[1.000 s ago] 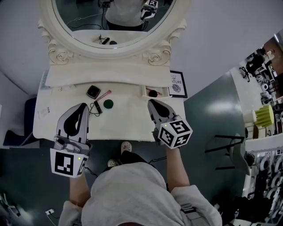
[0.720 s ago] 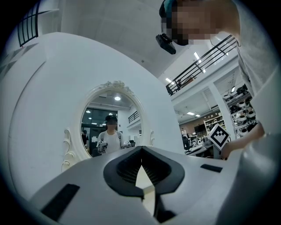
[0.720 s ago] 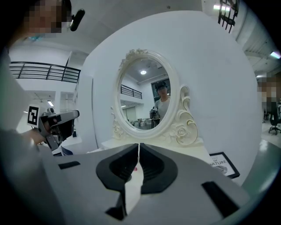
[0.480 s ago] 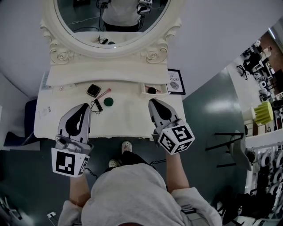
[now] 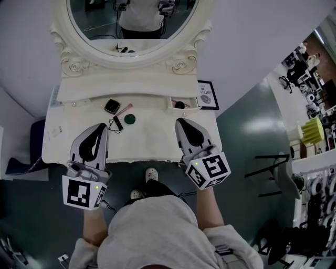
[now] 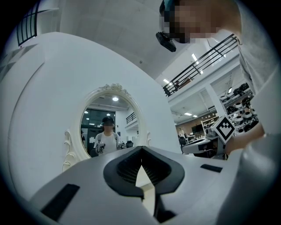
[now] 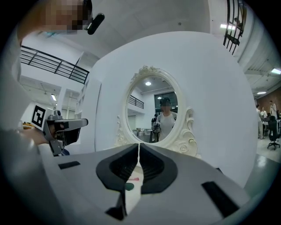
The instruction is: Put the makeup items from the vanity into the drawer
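On the cream vanity top lie a black compact, a pink stick, a round green item and a small black tube. A small drawer stands open at the back right with a dark item inside. My left gripper hovers over the front left, just left of the black tube, shut and empty. Over the front right, below the drawer, my right gripper is also shut and empty. In the right gripper view the green item shows below the jaws.
An oval mirror in a carved white frame rises behind the top. A framed print leans at the right end. The vanity's front edge lies under both grippers, with dark floor and the person's feet below. Shelving stands far right.
Both grippers stay shut and nearly in place. The right gripper's marker cube has dropped slightly toward the person, and the head view has shifted a little.
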Available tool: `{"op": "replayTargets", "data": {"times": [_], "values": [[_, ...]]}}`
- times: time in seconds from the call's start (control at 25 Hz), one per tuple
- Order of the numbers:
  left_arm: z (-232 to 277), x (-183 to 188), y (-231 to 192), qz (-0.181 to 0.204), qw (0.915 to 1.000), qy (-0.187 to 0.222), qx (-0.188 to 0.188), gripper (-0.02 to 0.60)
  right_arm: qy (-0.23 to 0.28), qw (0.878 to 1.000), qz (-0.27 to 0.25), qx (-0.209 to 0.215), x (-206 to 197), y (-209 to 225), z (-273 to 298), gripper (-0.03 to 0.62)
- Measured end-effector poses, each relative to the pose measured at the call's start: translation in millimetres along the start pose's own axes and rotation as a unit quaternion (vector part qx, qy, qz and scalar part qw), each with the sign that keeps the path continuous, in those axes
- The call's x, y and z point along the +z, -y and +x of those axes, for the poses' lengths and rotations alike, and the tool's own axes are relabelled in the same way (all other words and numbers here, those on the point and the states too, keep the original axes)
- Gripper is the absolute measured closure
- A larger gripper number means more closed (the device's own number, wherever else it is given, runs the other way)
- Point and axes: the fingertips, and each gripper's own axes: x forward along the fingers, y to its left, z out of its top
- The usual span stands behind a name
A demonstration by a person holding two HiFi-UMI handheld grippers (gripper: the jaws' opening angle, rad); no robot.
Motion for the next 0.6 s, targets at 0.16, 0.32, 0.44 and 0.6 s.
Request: {"op": "replayTargets", "data": {"times": [0.16, 0.32, 0.44, 0.6], "values": [[-6.3, 1.5, 2.3, 0.001, 1.0000, 0.000, -0.003, 0.568, 0.011, 1.000, 0.005, -0.002, 3.7, -7.8, -8.0, 0.568], [-14.0, 4.0, 4.6, 0.002, 1.0000, 0.002, -0.005, 0.568, 0.020, 1.000, 0.005, -0.006, 7.6, -15.8, -15.8, 0.568], [-20.5, 5.6, 7.0, 0.004, 1.0000, 0.003, -0.005, 0.568, 0.025, 1.000, 0.003, -0.010, 9.1, -21.4, -21.5, 0.568], [-30.3, 7.1, 7.0, 0.002, 1.0000, 0.005, -0.002, 0.568, 0.032, 0.999, 0.005, -0.011, 11.0, -29.3, -27.6, 0.568]]}}
